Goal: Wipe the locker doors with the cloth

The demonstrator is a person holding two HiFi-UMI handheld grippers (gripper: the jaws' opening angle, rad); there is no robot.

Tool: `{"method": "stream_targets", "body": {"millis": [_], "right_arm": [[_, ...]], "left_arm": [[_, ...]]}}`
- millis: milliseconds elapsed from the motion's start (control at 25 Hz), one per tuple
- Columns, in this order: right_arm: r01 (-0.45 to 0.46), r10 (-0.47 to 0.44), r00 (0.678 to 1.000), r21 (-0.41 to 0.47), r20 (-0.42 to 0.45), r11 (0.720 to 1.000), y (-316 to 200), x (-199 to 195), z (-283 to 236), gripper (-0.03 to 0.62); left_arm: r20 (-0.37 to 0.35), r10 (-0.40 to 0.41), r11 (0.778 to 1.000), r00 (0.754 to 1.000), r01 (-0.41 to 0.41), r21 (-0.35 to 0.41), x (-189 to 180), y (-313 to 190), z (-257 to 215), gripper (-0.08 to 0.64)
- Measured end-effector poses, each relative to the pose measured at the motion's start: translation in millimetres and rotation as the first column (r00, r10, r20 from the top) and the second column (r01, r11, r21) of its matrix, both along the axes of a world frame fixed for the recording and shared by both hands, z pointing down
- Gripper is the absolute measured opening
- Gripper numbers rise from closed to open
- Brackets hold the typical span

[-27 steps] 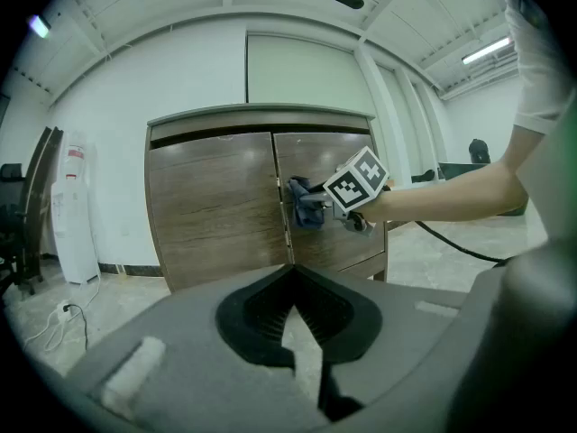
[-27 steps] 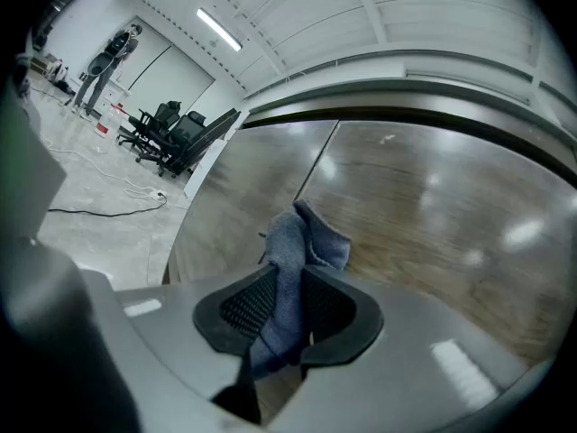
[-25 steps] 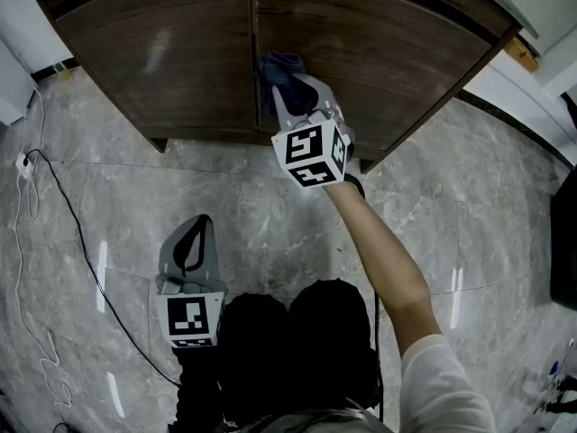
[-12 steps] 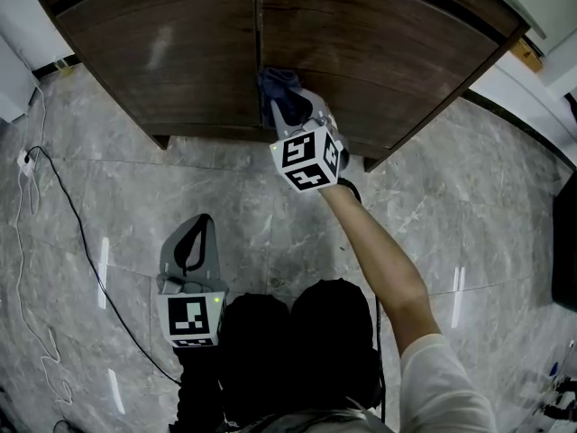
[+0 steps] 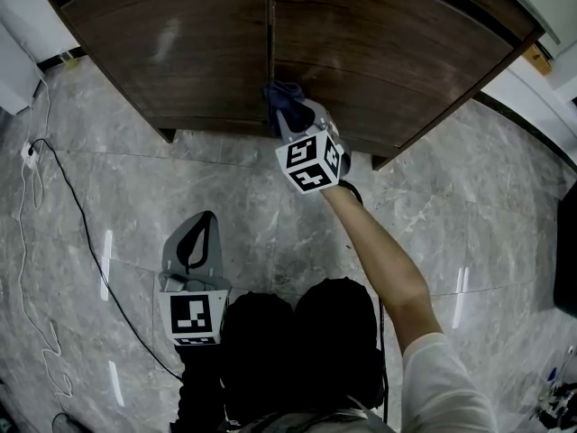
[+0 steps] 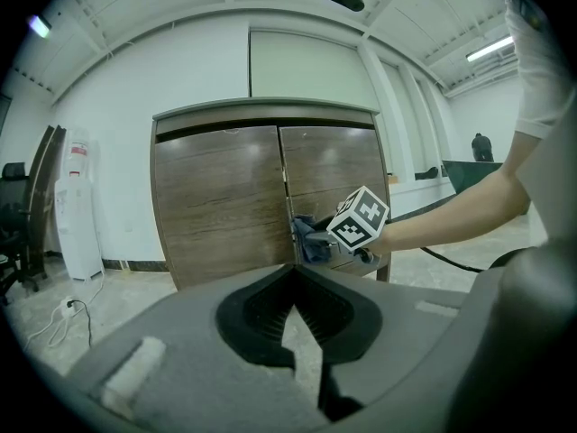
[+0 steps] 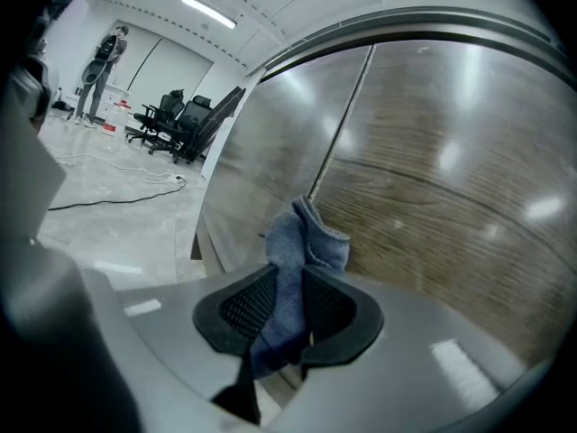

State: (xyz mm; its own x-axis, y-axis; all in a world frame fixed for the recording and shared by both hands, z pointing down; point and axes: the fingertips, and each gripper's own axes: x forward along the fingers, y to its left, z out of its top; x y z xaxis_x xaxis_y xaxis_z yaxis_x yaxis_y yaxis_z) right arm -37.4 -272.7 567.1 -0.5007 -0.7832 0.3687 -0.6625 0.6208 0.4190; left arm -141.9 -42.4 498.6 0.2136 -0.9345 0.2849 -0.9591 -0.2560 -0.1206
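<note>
Blue cloth (image 7: 306,237) between right tongs (image 7: 288,282)

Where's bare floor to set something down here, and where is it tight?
Bare: marble floor right of the person's forearm, out to the right corner of the locker; also the strip between locker front and left hand-held gripper. Tight: far left, where the black cable snakes, and the door seam, where the right hand-held gripper holds the blue cloth.

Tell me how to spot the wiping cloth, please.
Find the big dark-brown wooden locker with two doors. Look low down, by the seam between them. The crumpled blue fabric cloth is there, pinched in the right gripper's jaws, the only soft blue thing.
</note>
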Motion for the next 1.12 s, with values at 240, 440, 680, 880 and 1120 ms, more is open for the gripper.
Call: {"method": "stream_targets", "body": {"millis": [240, 440, 680, 880, 1120], "right_arm": [[0.006, -0.006, 1.0, -0.032, -0.009, 0.999, -0.2, -4.6, 19.0, 0.094], [0.017, -0.019, 0.999, -0.046, -0.034, 0.999, 0.5, -9.4, 39.1, 0.094], [0.024, -0.028, 0.998, -0.069, -0.06, 0.997, 1.2, -13.3, 56.3, 0.094], [0.023, -0.028, 0.998, -0.084, -0.064, 0.996, 2.0, -17.5, 59.1, 0.094], [0.039, -0.041, 0.998, -0.041, -0.053, 0.998, 0.6, -28.4, 22.8, 0.094]], "left_arm": [[0.003, -0.006, 1.0, 1.0, 0.006, -0.018, -3.9, 1.0, 3.3, 0.003], [0.004, -0.011, 1.0, 1.0, 0.011, -0.021, -6.2, 1.8, 6.8, 0.003], [0.009, -0.018, 1.0, 1.0, 0.018, -0.025, -11.4, 3.6, 10.7, 0.003], [0.003, -0.019, 1.0, 1.0, 0.019, -0.023, -13.7, 3.6, 10.8, 0.003], [-0.001, -0.023, 1.0, 1.0, 0.023, -0.018, -15.4, 3.9, 7.6, 0.003]]}}
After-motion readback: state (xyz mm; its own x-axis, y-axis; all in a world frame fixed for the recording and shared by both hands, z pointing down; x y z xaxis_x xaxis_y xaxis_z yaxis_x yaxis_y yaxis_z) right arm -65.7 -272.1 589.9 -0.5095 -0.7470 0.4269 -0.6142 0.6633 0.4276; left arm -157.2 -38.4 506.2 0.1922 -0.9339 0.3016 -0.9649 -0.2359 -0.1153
